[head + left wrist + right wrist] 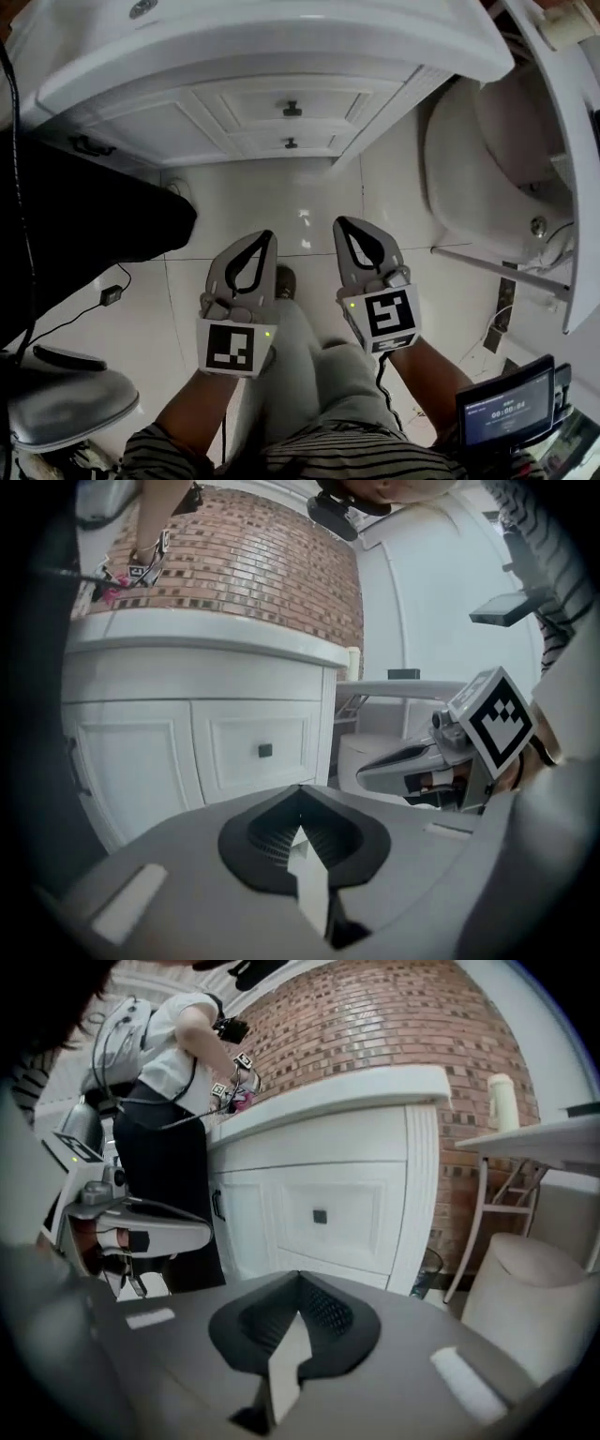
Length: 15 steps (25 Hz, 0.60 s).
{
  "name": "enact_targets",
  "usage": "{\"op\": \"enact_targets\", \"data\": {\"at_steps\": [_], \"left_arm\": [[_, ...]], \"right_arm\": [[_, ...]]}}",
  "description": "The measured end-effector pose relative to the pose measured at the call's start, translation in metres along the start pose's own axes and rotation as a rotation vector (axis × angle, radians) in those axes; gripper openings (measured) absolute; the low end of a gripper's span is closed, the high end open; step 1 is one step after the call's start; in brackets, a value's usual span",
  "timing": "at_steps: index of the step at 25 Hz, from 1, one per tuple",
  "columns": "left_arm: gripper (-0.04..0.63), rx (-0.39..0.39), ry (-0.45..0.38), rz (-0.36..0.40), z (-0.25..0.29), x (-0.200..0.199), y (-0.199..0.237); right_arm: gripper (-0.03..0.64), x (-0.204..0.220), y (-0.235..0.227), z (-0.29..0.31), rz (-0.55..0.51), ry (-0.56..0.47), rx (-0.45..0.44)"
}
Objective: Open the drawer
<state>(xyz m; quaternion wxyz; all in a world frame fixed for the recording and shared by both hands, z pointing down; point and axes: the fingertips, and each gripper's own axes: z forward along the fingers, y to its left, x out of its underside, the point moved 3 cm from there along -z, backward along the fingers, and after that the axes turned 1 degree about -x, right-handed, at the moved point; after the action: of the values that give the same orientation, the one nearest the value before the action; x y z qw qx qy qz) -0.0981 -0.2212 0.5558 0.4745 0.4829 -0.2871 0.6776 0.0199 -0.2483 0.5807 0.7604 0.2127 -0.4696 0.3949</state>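
Note:
A white vanity cabinet [169, 127] stands ahead of me across the tiled floor. It has two stacked drawers: the upper drawer [258, 101] with a dark knob [292, 110], and the lower drawer [262, 142] with its own knob [291, 143]; both are closed. My left gripper [266, 235] and right gripper [341, 224] hang side by side over my knees, well short of the cabinet, both shut and empty. A drawer knob [265, 751] shows beyond the left gripper [300, 787]. Another knob [320, 1217] lies past the right gripper [299, 1276].
A person in black [75, 234] stands at the counter on the left, next to a grey chair [66, 398]. A white toilet [478, 178] is on the right, a small screen [506, 403] at the bottom right. A cable [112, 295] lies on the floor.

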Motion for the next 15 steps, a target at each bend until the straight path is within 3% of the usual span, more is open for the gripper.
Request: {"op": "enact_targets", "data": {"at_steps": [5, 10, 11, 12, 15], "left_arm": [[0.015, -0.032, -0.041, -0.038, 0.035, 0.063, 0.047], [0.015, -0.016, -0.076, 0.018, 0.057, 0.097, 0.068], [0.016, -0.010, -0.070, -0.001, 0.062, 0.105, 0.071], [0.015, -0.007, -0.063, -0.018, 0.065, 0.111, 0.074], [0.016, -0.021, -0.061, -0.029, 0.067, 0.116, 0.080]], "right_arm": [[0.002, 0.066, -0.010, 0.096, -0.048, -0.079, 0.033], [0.009, 0.095, -0.026, 0.176, -0.072, -0.120, 0.043], [0.106, 0.101, -0.027, 0.189, -0.071, -0.112, 0.033], [0.153, 0.106, -0.028, 0.199, -0.074, -0.098, 0.022], [0.153, 0.110, -0.028, 0.217, -0.137, -0.067, 0.029]]}}
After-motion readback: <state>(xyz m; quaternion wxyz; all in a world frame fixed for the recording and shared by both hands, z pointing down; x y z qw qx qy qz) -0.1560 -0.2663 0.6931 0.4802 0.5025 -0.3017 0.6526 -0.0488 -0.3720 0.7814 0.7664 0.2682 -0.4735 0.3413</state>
